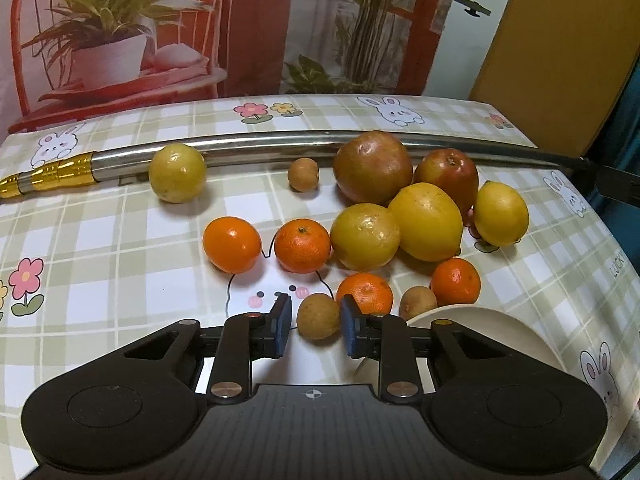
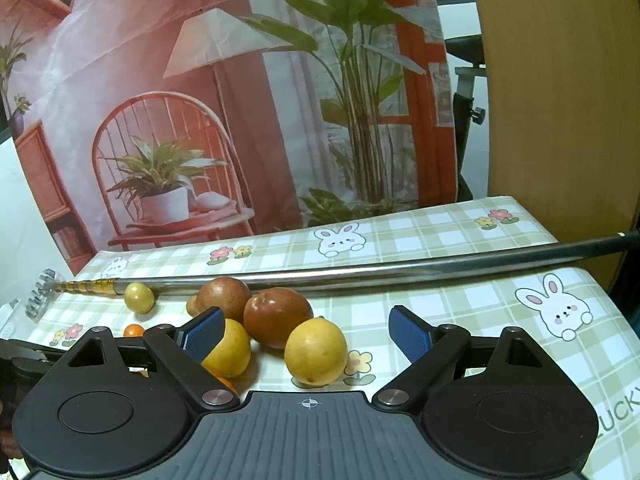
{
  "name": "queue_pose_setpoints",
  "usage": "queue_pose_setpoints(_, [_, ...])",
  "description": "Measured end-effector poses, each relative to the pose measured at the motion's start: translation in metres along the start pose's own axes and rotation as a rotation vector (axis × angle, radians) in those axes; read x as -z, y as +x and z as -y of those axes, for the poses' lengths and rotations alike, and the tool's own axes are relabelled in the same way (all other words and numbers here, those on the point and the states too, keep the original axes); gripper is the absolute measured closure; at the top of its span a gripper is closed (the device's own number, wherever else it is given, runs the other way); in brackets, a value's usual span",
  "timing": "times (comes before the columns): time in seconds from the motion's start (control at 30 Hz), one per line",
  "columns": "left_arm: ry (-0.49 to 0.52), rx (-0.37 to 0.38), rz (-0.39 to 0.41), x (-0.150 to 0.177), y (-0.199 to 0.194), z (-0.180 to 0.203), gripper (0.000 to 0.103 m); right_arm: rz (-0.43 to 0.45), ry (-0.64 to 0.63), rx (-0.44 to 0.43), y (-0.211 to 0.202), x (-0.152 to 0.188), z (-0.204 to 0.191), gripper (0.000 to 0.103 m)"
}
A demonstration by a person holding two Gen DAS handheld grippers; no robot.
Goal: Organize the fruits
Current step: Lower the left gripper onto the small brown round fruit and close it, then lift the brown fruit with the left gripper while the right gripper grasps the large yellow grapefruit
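In the left wrist view my left gripper (image 1: 315, 322) is open around a small brown longan (image 1: 318, 316) on the tablecloth; gaps show on both sides of it. Beyond lie several tangerines (image 1: 232, 244), lemons (image 1: 425, 227), a second longan (image 1: 418, 302), a far longan (image 1: 303, 175), a brown-red fruit (image 1: 372, 167) and a red apple (image 1: 447, 176). A cream plate (image 1: 488, 330) sits at the near right. My right gripper (image 2: 308, 330) is open and empty, above the table, with a lemon (image 2: 316, 351) between and beyond its fingers.
A long steel rod with a gold handle (image 1: 280, 145) lies across the table behind the fruit, also in the right wrist view (image 2: 360, 274). A lone yellow fruit (image 1: 177, 173) rests against it. A printed backdrop (image 2: 240, 100) stands behind the table. A wooden panel (image 2: 560, 100) is at right.
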State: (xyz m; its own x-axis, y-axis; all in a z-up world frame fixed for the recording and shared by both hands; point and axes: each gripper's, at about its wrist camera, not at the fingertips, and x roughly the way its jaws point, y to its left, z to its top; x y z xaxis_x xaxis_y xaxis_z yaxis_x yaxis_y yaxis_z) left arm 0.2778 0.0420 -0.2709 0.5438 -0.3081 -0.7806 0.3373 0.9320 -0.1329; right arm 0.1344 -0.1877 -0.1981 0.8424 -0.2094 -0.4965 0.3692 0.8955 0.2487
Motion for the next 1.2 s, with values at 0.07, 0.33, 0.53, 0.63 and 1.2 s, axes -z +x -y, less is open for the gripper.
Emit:
queue_pose_setpoints(0.07, [0.001, 0.015, -0.006, 0.001, 0.000, -0.002, 0.075, -0.004, 0.001, 0.000, 0.001, 0.000, 0.001, 0.015])
queue_pose_setpoints(0.33, [-0.024, -0.014, -0.009, 0.006, -0.005, -0.016, 0.077, -0.007, 0.003, 0.001, 0.002, 0.000, 0.002, 0.015])
queue_pose_setpoints(0.53, [-0.016, -0.024, -0.002, 0.004, -0.003, -0.018, 0.077, -0.004, 0.005, 0.003, 0.000, 0.000, 0.005, 0.015])
queue_pose_setpoints(0.63, [-0.005, -0.035, 0.007, 0.001, 0.000, -0.016, 0.076, -0.006, 0.009, 0.000, 0.000, 0.000, 0.005, 0.015])
queue_pose_setpoints(1.2, [-0.018, -0.110, 0.056, 0.006, -0.011, -0.007, 0.076, -0.016, 0.004, 0.005, 0.001, 0.003, 0.008, 0.015])
